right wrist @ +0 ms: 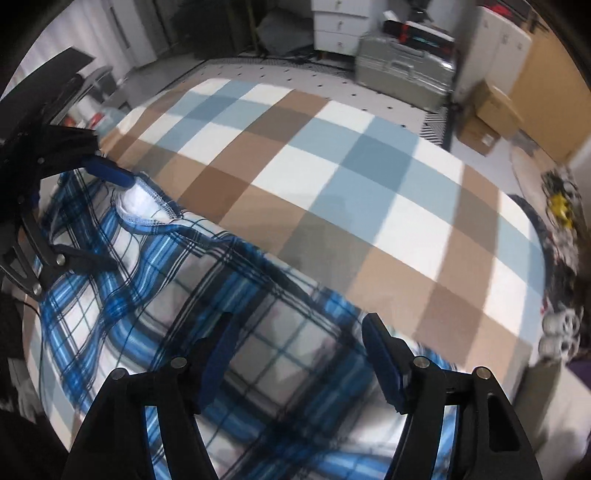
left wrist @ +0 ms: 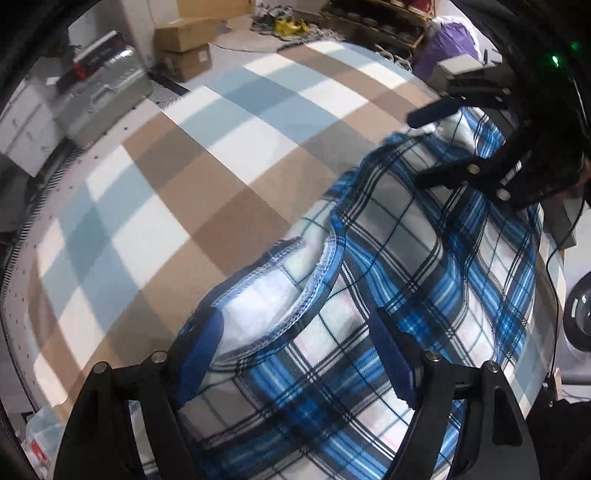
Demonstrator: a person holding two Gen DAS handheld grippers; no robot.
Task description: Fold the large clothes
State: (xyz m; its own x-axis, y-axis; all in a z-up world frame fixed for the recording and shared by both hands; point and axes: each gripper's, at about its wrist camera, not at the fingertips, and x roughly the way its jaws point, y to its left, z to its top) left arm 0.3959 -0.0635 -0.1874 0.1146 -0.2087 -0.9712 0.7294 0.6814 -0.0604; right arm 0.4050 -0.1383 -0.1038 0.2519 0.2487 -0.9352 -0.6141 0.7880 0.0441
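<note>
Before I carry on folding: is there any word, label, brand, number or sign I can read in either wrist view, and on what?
None can be read.
Lower brown cardboard box: pale label, too blurred to read.
Silver ribbed hard-shell suitcase: no legible marking.
Black case with red parts on top of it: markings too blurred.
Blue, white and black plaid garment: no tag or print visible.

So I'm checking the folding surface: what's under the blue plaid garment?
The blue plaid garment lies on a checked blanket of tan, pale blue and white squares, which stretches out beyond its edge. Whatever lies directly beneath the garment is covered by the cloth.
</note>
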